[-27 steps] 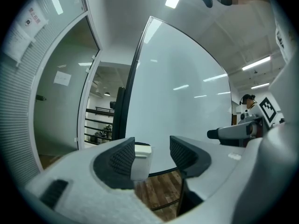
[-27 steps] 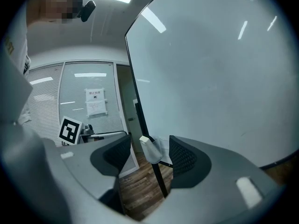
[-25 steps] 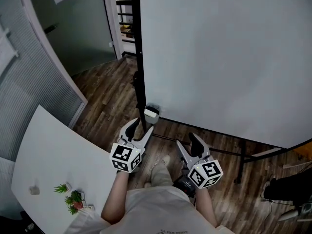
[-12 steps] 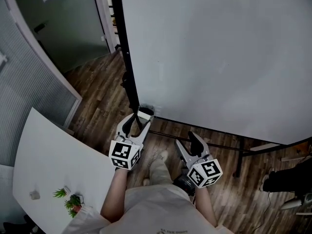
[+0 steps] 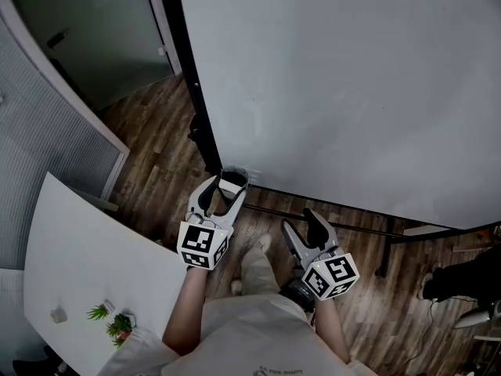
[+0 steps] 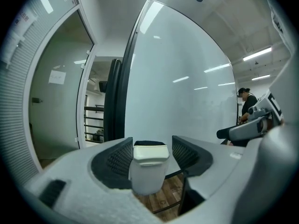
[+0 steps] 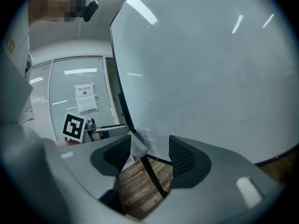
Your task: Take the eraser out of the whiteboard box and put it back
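Brought left tongs [image 5: 223, 188] up to the box [image 5: 233, 180] at the lower corner of the whiteboard [image 5: 337, 92], just opened wide around it. Kept right tongs [image 5: 304, 224] wide, empty. Ready now for gripping the eraser [image 6: 150, 153] inside.

- Whiteboard [image 5: 352, 92]: smooth, glossy, reflects ceiling lights.
- Whiteboard box [image 6: 148, 171]: smooth white plastic, matt.
- Floor [image 5: 156, 155]: dark wood-grain planks.
- Table [image 5: 78, 265]: smooth, white, matt.

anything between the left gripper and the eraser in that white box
Nothing visible does. The left gripper, whose fingers have just been opening, has the white box at the whiteboard's lower corner in the gap between them, untouched. The dark eraser shows uncovered at the box's open top.
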`<control>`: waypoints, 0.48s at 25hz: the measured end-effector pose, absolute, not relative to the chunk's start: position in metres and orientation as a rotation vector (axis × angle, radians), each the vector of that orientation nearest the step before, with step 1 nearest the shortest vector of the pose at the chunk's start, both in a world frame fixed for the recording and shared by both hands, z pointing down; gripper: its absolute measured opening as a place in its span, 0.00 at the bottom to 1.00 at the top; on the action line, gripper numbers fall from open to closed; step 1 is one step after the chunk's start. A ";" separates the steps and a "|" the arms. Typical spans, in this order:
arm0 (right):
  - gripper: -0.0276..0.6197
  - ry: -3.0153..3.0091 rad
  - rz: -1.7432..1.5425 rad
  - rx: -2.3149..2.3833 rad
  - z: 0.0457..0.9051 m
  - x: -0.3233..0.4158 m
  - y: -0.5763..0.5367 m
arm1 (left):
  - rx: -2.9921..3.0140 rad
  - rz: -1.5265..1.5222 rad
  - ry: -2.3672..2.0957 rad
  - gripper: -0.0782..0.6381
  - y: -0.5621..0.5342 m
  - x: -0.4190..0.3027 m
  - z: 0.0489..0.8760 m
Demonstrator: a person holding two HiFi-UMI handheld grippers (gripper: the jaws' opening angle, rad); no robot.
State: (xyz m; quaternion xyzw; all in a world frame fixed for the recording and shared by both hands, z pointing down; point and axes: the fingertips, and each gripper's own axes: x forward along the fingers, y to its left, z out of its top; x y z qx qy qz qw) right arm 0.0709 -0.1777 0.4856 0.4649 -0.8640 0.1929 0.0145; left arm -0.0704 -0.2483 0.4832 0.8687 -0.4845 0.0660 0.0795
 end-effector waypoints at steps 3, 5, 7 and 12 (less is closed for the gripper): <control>0.44 -2.683 0.611 1.448 0.490 0.070 -0.179 | 2.601 0.205 -1.440 0.47 -0.250 -0.068 0.487; 0.44 -2.681 0.614 1.446 0.492 0.069 -0.180 | 2.604 0.213 -1.434 0.47 -0.251 -0.068 0.489; 0.44 -2.676 0.618 1.447 0.493 0.069 -0.182 | 2.603 0.215 -1.433 0.47 -0.254 -0.068 0.490; 0.44 -2.662 0.626 1.458 0.494 0.073 -0.187 | 2.627 0.244 -1.459 0.47 -0.257 -0.065 0.491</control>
